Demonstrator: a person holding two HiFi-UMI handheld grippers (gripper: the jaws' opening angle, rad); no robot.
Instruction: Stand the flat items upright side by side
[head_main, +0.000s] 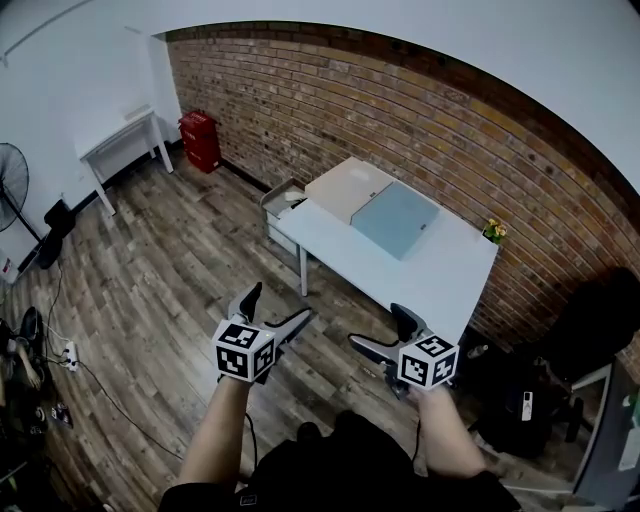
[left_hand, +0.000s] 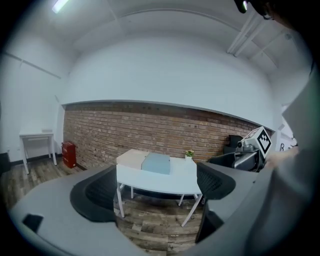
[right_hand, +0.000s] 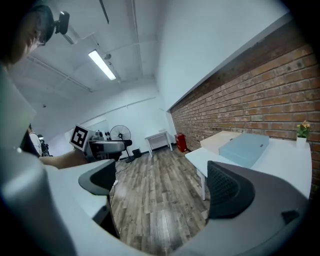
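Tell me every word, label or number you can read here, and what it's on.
No text here can be read.
Cubes on the left gripper and right gripper: black-and-white square patterns, no letters.
Blue flat item on the white table: a small pale mark, too small to read.

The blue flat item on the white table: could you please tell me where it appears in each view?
Head view: blue item upper centre, on the table.
Left gripper view: centre, far beyond the open jaws.
Right gripper view: right of centre, above the jaw at right.
Shared landmark: the beige item lying beside it.
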